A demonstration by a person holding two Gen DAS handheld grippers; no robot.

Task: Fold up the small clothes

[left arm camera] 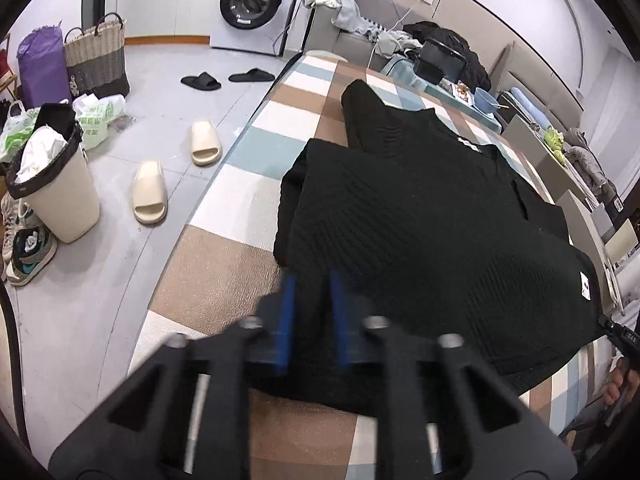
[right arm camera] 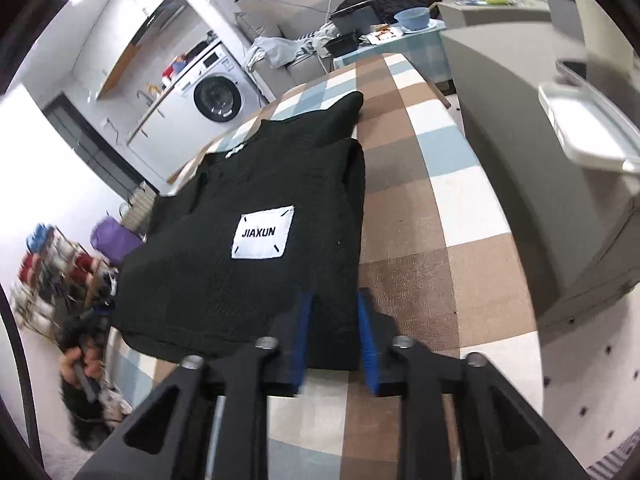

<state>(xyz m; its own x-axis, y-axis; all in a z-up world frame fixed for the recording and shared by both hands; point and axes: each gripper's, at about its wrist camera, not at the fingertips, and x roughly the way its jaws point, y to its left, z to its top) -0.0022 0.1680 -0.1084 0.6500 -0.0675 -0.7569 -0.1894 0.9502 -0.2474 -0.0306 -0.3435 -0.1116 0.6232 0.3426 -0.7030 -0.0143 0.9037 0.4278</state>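
A black knit sweater [left arm camera: 432, 216] lies spread on a checked cloth [left arm camera: 224, 184] of brown, pale blue and white squares that covers the counter. One sleeve is folded in over the body, and the other sleeve end [left arm camera: 360, 96] reaches toward the far end of the cloth. In the right wrist view the same sweater [right arm camera: 248, 216] shows a white sewn patch [right arm camera: 263, 232] reading JIAXUN, set near the hem. The left gripper [left arm camera: 312, 316] sits at the near hem of the garment, its blue-padded fingers [left arm camera: 286, 320] standing a little apart with dark knit fabric showing between them; whether they actually pinch the hem cannot be told, as the view there is blurred. The right gripper [right arm camera: 335, 336] is at the opposite near corner of the hem, its blue fingers [right arm camera: 366, 336] likewise parted with the sweater's edge lying between them, and a firm grip on it cannot be confirmed. The left wrist view also shows a washing machine [left arm camera: 256, 0] against the far wall, a woven basket [left arm camera: 96, 56] beside a purple bag [left arm camera: 42, 60], a cream bin [left arm camera: 56, 184] with a black liner, two cream slides [left arm camera: 150, 192] and two black slippers [left arm camera: 200, 81] on the floor. Beyond the cloth's far end sits a blue bowl [right arm camera: 412, 16] near a black tray [right arm camera: 352, 20].
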